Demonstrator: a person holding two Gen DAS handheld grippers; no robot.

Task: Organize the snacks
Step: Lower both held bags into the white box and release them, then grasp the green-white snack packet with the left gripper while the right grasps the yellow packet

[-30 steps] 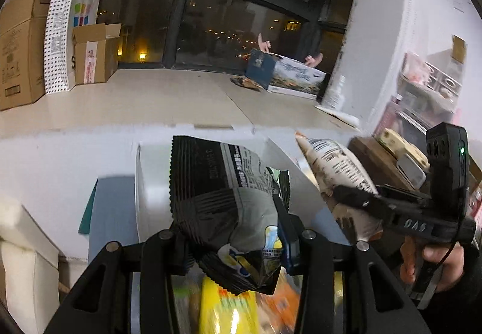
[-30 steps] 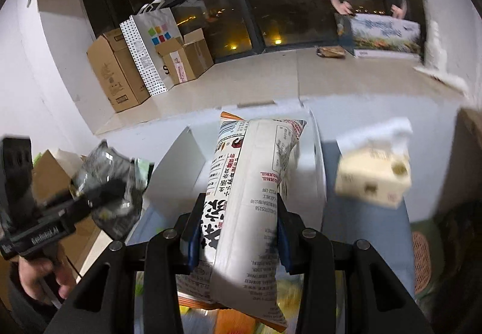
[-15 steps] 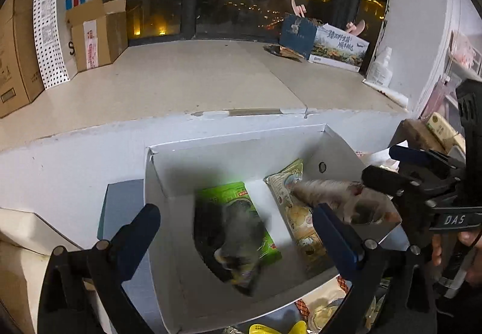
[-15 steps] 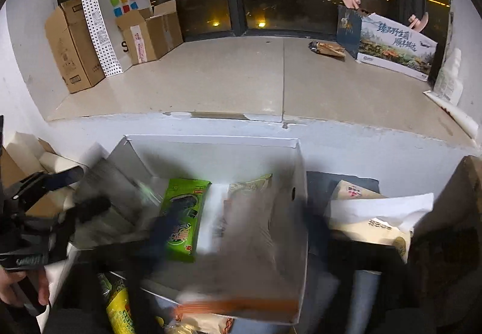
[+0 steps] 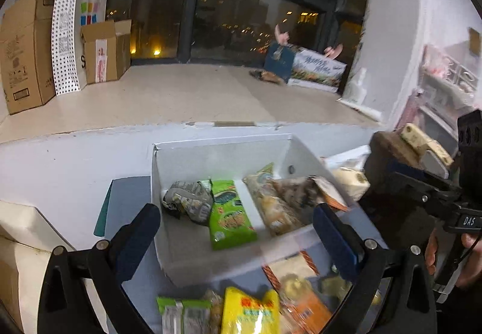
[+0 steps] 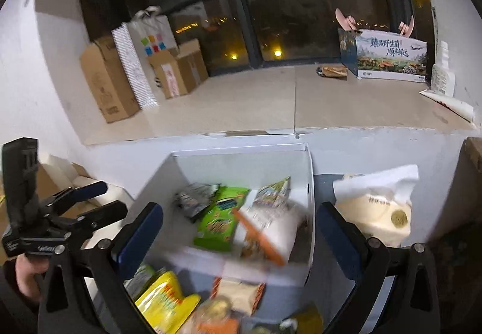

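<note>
Snack packets lie in the white box just beyond both pairs of fingers. Left gripper and right gripper gape wide, holding nothing. More snacks sit below the fingers.

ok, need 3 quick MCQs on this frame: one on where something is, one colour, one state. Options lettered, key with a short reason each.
1. Where does the crumpled dark snack bag lie?
A. In the white box, at its left end
B. On the window ledge
C. On top of the tissue pack

2. What colour is the flat packet next to that bag in the white box?
A. Red
B. Bright green
C. Blue

3. How do the left gripper and right gripper stand?
A. Both shut on snack bags
B. Left open, right shut on a bag
C. Both open, nothing between their fingers

Key:
1 A: the left wrist view shows it inside the box by the left wall.
2 B: both views show it bright green.
3 C: each wrist view shows its blue-padded fingers spread wide, with the bags lying below in the box.
</note>
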